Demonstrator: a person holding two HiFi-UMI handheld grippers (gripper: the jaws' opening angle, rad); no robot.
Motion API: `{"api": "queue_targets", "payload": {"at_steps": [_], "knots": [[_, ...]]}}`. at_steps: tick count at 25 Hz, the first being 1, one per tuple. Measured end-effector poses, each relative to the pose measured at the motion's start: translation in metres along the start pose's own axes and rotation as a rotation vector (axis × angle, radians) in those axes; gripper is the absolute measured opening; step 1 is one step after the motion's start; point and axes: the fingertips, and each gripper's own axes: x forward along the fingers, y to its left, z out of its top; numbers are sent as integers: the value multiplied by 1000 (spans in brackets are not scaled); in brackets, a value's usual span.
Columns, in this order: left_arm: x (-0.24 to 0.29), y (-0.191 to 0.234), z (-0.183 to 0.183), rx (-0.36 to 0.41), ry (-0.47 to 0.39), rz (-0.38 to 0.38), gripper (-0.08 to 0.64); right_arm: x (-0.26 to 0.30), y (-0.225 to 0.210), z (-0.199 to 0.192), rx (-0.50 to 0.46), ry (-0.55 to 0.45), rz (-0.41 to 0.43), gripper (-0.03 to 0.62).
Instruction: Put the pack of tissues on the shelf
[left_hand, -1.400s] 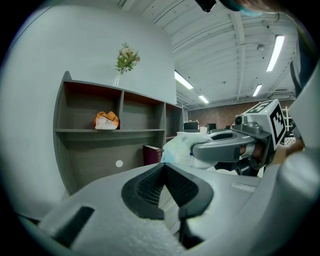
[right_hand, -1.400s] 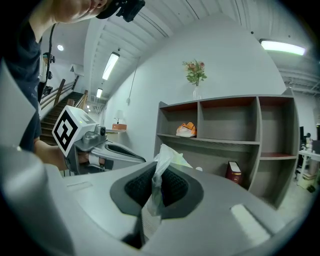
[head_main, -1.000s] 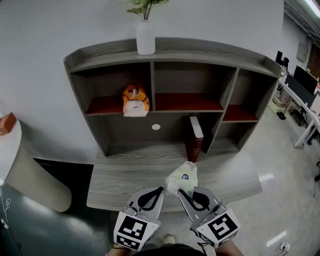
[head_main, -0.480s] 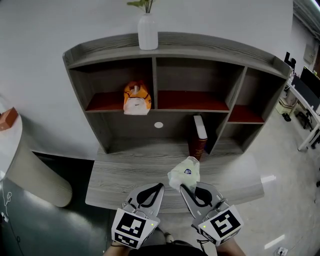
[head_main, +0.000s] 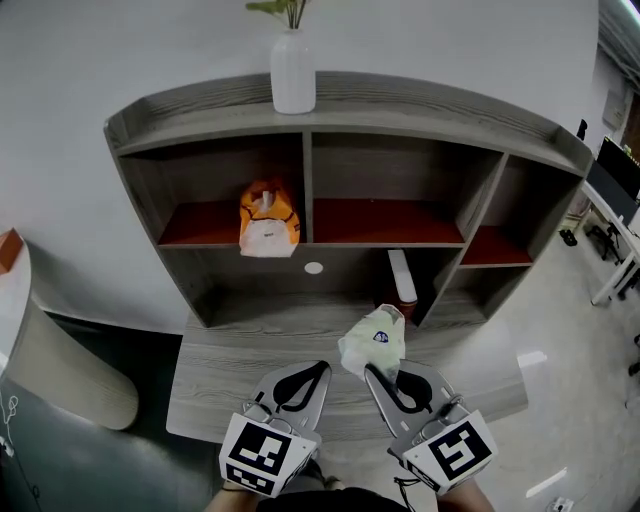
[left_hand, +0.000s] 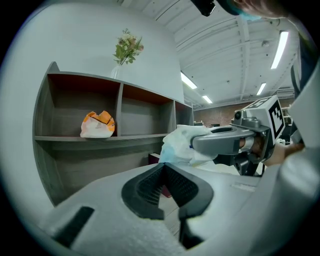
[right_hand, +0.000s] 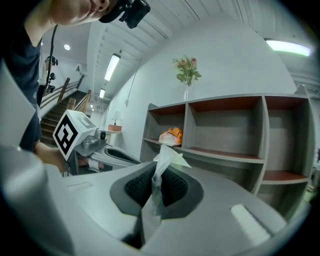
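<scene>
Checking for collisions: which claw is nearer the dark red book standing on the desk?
Right. The right claw, shut on the tissue pack, is just in front of the book; the left claw sits farther to its left.

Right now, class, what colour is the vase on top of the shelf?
White; the vase shows best in the head view.

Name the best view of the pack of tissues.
Head view: the whole pack of tissues shows, pinched by the right gripper. Left gripper view shows its side, partly covered; right gripper view only a thin edge.
</scene>
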Motion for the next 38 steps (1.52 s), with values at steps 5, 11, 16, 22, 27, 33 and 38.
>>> {"api": "queue_targets", "payload": {"at_steps": [5, 11, 16, 22, 27, 33, 38], "knots": [[19, 17, 17, 13, -19, -19, -5, 17, -20, 18, -40, -9, -23, 14], [38, 31, 32, 18, -35, -53, -5, 31, -38, 37, -77, -16, -52, 14], [47, 39, 49, 40, -57, -79, -5, 36, -52, 66, -111, -63, -97, 14], [53, 52, 69, 69, -87, -90, -5, 46, -71, 87, -191, -65, -147, 14], [59, 66, 80, 73, -119, -95, -5, 60, -87, 95, -250, -57, -184, 14], [62, 80, 80, 45, -117, -83, -5, 83, -97, 96, -337, -40, -173, 14], [60, 94, 78, 40, -114, -60, -5, 101, -103, 92, -399, -31, -180, 14]]}}
